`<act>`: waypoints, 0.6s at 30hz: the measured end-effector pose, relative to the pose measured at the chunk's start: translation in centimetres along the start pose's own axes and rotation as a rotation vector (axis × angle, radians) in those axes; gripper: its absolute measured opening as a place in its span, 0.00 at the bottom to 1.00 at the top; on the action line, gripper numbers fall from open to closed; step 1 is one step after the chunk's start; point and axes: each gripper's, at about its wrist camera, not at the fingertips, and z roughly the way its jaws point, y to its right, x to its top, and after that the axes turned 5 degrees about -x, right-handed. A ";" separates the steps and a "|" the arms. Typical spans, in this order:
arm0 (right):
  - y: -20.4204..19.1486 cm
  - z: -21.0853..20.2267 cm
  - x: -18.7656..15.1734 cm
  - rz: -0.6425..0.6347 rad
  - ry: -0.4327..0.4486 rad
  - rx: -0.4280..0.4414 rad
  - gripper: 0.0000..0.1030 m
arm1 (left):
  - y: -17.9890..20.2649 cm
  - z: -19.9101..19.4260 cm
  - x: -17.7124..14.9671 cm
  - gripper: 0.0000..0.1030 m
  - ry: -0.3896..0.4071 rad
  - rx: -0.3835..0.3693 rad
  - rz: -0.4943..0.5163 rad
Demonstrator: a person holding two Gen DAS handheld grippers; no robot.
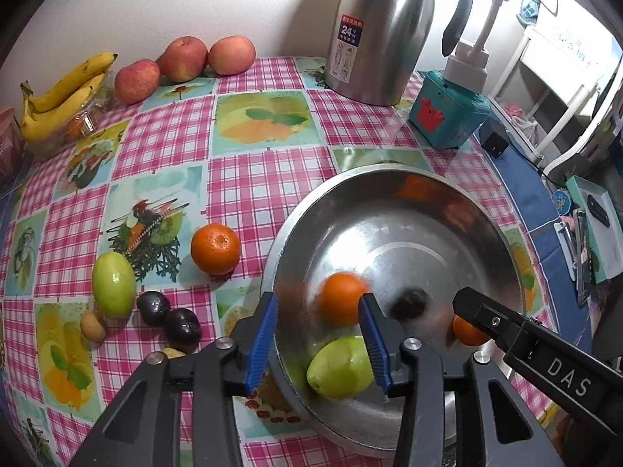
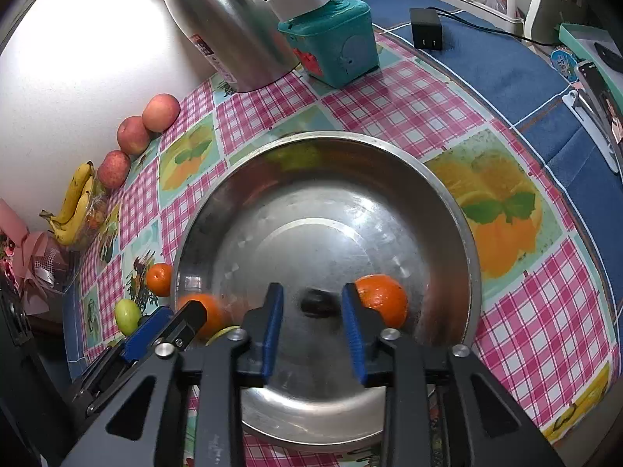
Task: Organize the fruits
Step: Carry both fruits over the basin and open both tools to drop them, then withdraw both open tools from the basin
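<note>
A steel bowl (image 1: 486,210) (image 2: 447,194) holds two oranges, a green fruit (image 1: 337,369) and a dark plum (image 1: 409,303). My left gripper (image 1: 319,334) hangs over the bowl's left rim, jaws apart. A blurred orange (image 1: 338,297) lies between its tips, free of the left pad. My right gripper (image 2: 311,323) is open over the bowl floor. The blurred plum (image 2: 315,303) lies just past its tips, touching neither pad. The second orange (image 2: 383,303) rests right of it. Another orange (image 1: 215,249), a green fruit (image 1: 113,285) and two plums (image 1: 167,317) lie on the cloth.
Three apples (image 1: 183,58) and a banana bunch (image 1: 62,93) line the back wall at the left. A steel thermos jug (image 1: 381,31) and a teal box (image 1: 447,113) stand behind the bowl. A charger (image 2: 426,33) and clutter lie on the blue cloth at right.
</note>
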 end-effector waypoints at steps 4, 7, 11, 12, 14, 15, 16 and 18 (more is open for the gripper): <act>0.0 -0.2 0.0 -0.004 0.008 0.000 0.33 | -0.3 -0.2 0.0 0.46 0.000 0.000 -0.011; -0.1 -0.3 0.0 -0.009 0.011 -0.001 0.33 | -0.8 -0.3 0.1 0.46 0.000 0.004 -0.033; -0.2 -0.2 0.1 -0.017 0.010 -0.001 0.33 | -2.4 -0.4 0.0 0.49 -0.010 0.014 -0.100; -0.2 -0.1 0.1 -0.019 0.009 -0.001 0.33 | -2.8 -0.4 0.0 0.49 -0.012 0.023 -0.110; -0.2 -0.1 0.1 -0.022 0.007 -0.001 0.33 | -3.5 -0.6 -0.1 0.49 -0.015 0.044 -0.133; -0.3 -0.1 0.1 -0.025 0.005 -0.001 0.33 | -3.9 -0.7 -0.1 0.49 -0.018 0.052 -0.147; -0.4 0.0 0.1 -0.028 0.005 -0.001 0.33 | -4.3 -0.9 -0.2 0.49 -0.023 0.060 -0.163; -0.6 0.0 0.0 -0.037 0.004 -0.002 0.33 | -5.0 -1.1 -0.3 0.50 -0.029 0.070 -0.189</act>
